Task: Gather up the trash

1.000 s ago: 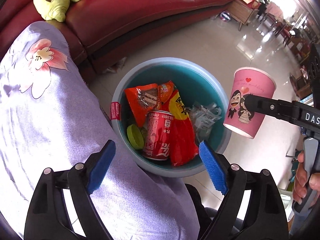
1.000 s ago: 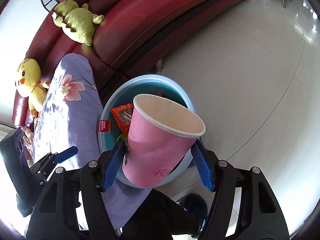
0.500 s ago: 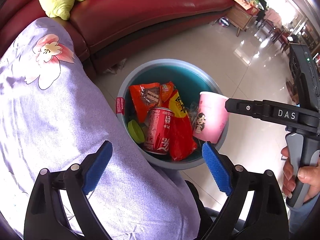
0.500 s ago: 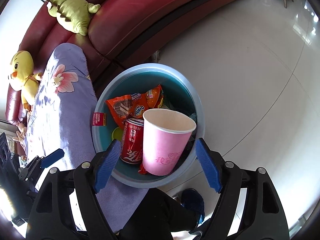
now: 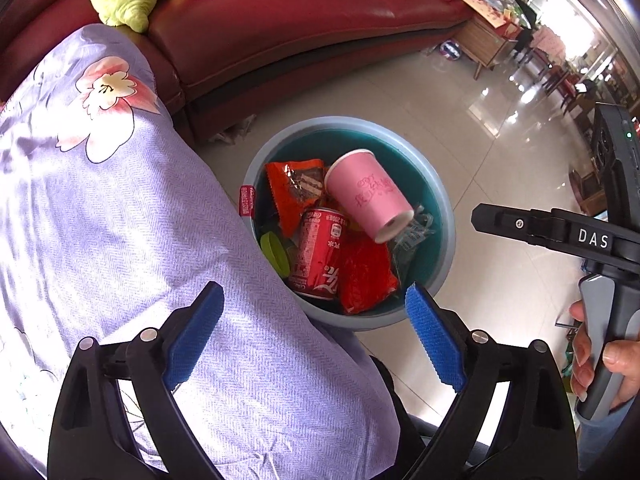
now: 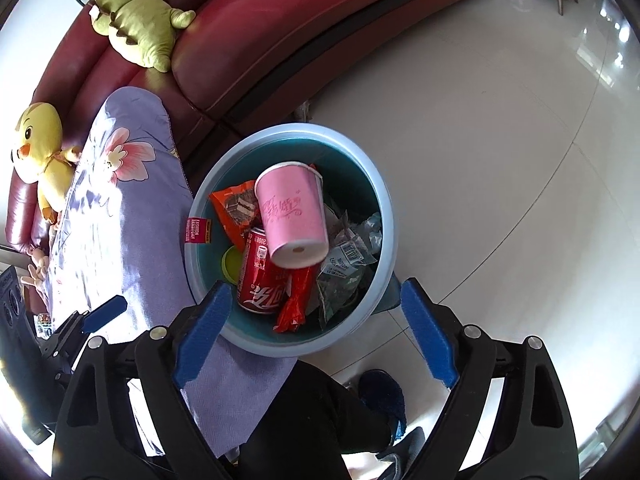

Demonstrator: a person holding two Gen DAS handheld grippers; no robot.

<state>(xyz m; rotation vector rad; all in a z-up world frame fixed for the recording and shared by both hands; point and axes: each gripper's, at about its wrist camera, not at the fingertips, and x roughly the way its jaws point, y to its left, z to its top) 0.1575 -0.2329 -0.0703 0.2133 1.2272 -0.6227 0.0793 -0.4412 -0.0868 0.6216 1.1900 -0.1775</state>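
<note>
Lying on its side, the pink paper cup (image 6: 293,216) rested on the trash inside the round blue plastic bin (image 6: 382,216), its base over a red soda can (image 6: 262,278) and beside an orange snack wrapper (image 5: 298,188). The right gripper (image 6: 316,330) hung above the bin, jaws spread wide and empty. The left gripper (image 5: 314,336) was equally wide apart, holding nothing, over the lilac floral cloth (image 5: 120,216).
</note>
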